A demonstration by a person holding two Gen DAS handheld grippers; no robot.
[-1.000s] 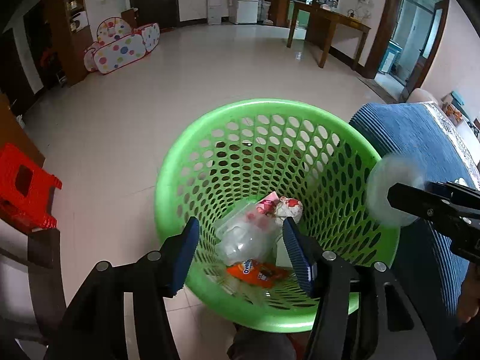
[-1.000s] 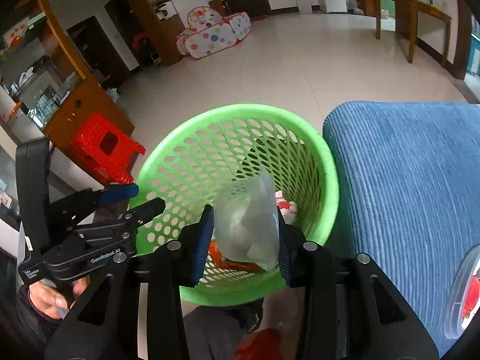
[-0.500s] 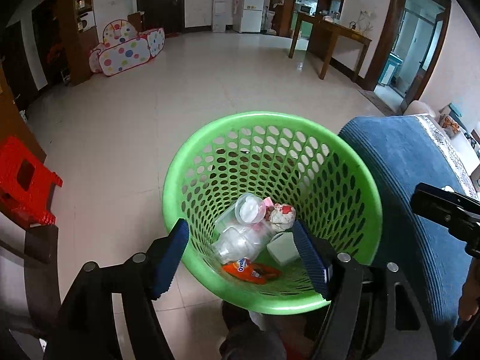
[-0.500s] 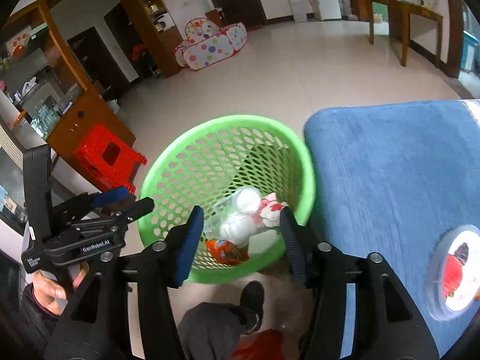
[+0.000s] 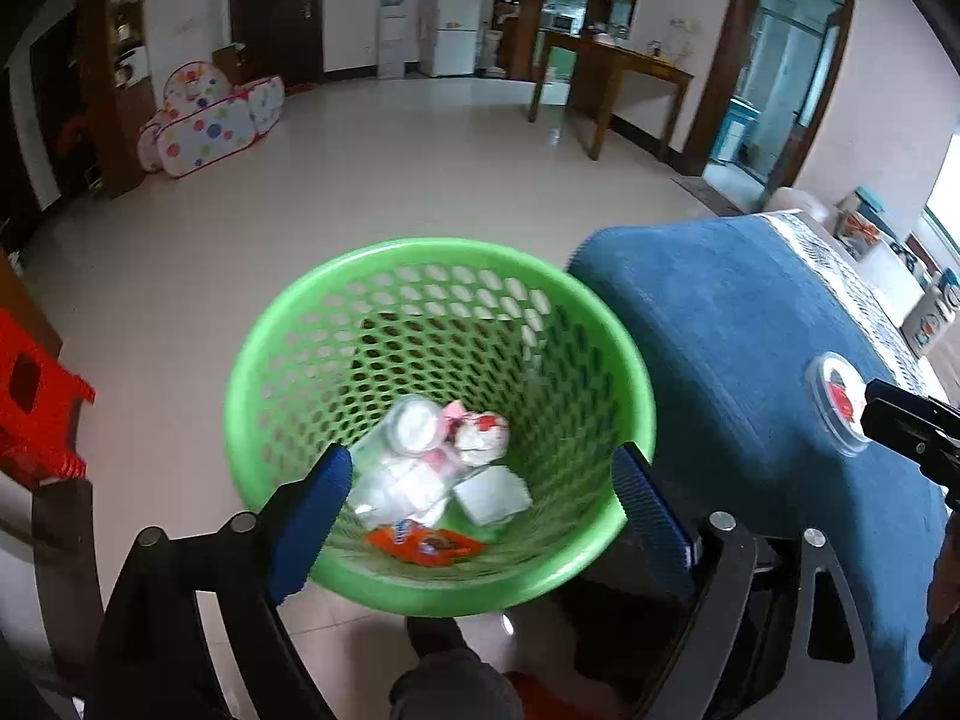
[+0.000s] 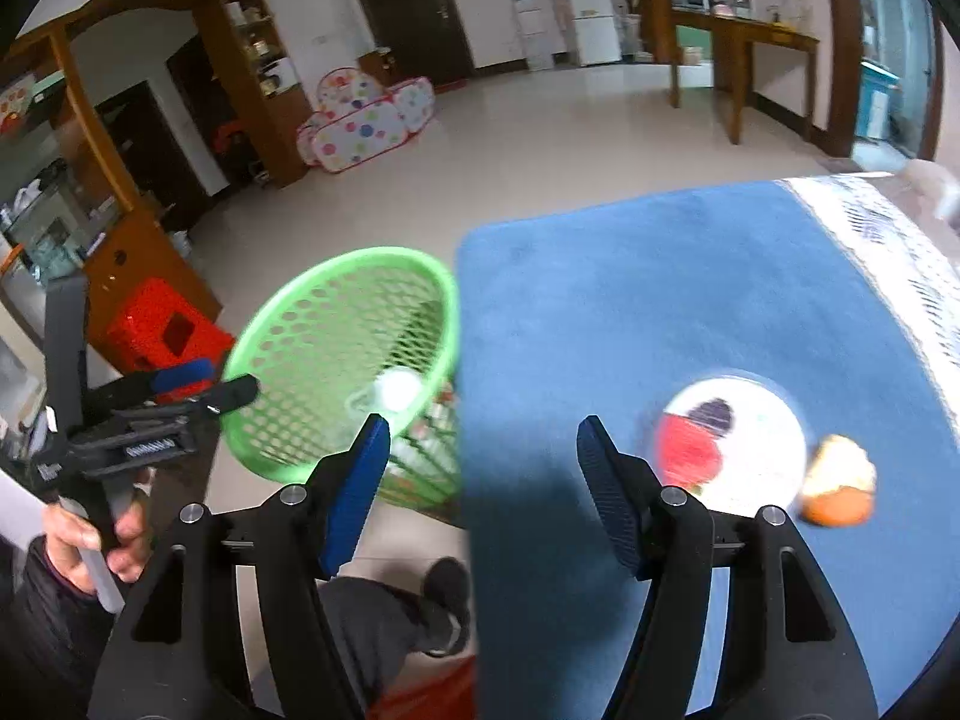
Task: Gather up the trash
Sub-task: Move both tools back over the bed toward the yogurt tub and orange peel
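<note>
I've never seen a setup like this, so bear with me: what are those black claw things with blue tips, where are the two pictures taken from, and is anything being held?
There is no robot here. A person holds a hand tool in each hand, and each tool carries its own wide-angle camera looking along its two blue-padded fingers.

In the left tool's view, the left gripper hangs over a round green perforated plastic basket holding a clear plastic bottle, wrappers and an orange snack packet.

In the right tool's view, the right gripper points at a blue cloth-covered surface, where a round clear lid with a red and dark label and an orange peel piece lie.

Both sets of jaws have just been opening; nothing is between them.
</note>
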